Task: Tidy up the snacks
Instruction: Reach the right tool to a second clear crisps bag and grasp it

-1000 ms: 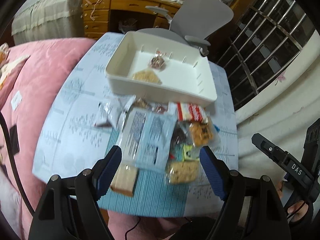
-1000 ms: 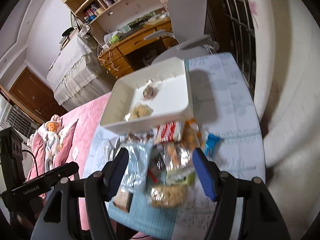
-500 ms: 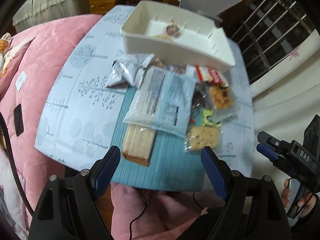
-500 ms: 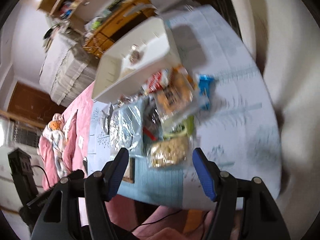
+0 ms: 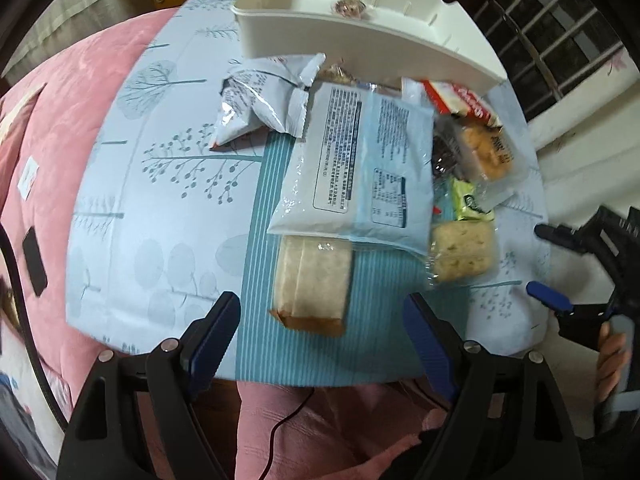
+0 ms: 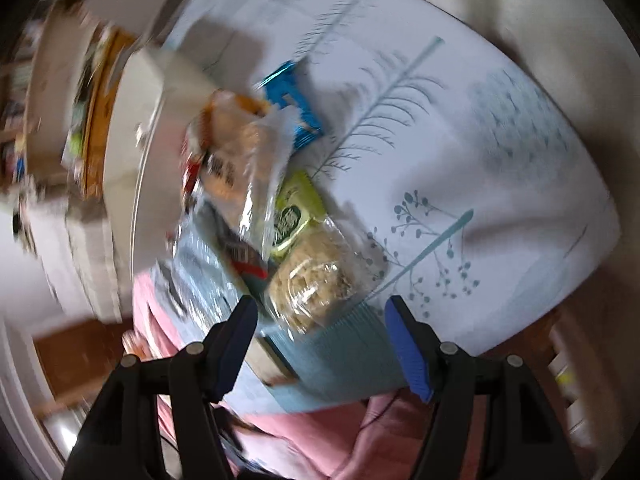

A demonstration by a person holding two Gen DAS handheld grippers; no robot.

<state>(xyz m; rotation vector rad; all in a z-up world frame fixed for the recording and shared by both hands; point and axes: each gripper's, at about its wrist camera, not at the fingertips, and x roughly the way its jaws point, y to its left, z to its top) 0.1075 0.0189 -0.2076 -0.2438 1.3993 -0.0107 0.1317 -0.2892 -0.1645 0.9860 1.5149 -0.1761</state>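
My left gripper (image 5: 322,330) has two blue fingers (image 5: 212,336) on black arms. The arms are thick and shaped like frames with holes in them. Small round silver screws sit on the joints. My right gripper (image 6: 320,340) looks the same: blue fingers (image 6: 406,348), black arms, silver screws. From the left camera I see its side too, black with blue tips, and some bare skin of my right hand (image 5: 612,354) on the handle.

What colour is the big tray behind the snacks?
The tray is plain white or cream, clearest in the left wrist view.
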